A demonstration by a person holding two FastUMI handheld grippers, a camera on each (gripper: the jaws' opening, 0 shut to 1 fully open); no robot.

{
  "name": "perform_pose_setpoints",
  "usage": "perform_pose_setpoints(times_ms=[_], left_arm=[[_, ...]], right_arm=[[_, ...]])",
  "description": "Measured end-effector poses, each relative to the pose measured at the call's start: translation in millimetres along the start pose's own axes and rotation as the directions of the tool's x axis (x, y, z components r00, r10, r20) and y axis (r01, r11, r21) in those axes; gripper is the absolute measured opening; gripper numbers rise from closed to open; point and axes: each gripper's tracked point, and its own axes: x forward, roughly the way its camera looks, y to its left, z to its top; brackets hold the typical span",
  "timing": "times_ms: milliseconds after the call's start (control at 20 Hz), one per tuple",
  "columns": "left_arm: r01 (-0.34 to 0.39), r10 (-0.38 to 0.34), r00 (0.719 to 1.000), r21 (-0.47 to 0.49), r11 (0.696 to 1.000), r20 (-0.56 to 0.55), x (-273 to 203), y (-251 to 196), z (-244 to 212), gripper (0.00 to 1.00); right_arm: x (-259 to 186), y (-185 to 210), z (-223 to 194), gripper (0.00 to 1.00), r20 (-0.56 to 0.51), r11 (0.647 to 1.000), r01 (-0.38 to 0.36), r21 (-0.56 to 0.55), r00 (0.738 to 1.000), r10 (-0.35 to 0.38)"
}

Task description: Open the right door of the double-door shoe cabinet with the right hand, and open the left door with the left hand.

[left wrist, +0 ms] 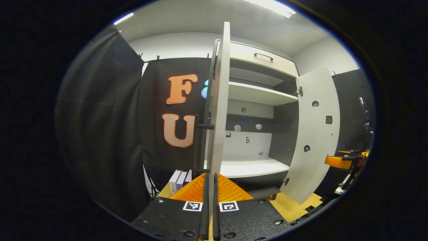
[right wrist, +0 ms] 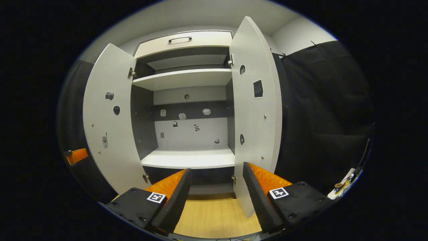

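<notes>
Left gripper view, step: the left door is seen edge-on, swung wide, with the right door open beyond it.
Left gripper: fingers are brought nearly together, just below the door's handle; whether anything is pinched cannot be told.
Next move: release and withdrawal are judged to remain.
Right gripper view, cabinet: both doors stand open, shelves exposed.
Right gripper: fingers are spread apart, nothing held, aimed level at the interior.

White double-door shoe cabinet, left door and right door both swung wide open.
</notes>
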Motion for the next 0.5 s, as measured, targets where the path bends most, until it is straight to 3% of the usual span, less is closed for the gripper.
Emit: perform_pose_setpoints(times_ms=[200, 250, 350, 500], left_arm=[[0.050, -0.051, 0.999, 0.015, 0.999, 0.013, -8, -34, 10, 0.10], [0.070, -0.070, 0.997, 0.022, 0.997, 0.017, -10, -44, 11, 0.07], [0.085, -0.086, 0.996, 0.034, 0.996, 0.020, -10, -58, 12, 0.23], [0.116, -0.116, 0.993, 0.029, 0.993, 0.006, -9, -78, 6, 0.32]], right_arm=[[0, 0, -1, 0.97, 0.000, 1.000, -0.003, -0.001, 1.000, 0.003], [-1, 0, -1, 0.97, 0.001, 1.000, -0.003, -0.002, 1.000, 0.003], [-2, -2, -1, 0.97, 0.002, 1.000, -0.001, -0.006, 1.000, 0.001], [-5, -6, -1, 0.97, 0.007, 1.000, 0.006, -0.010, 1.000, -0.006]])
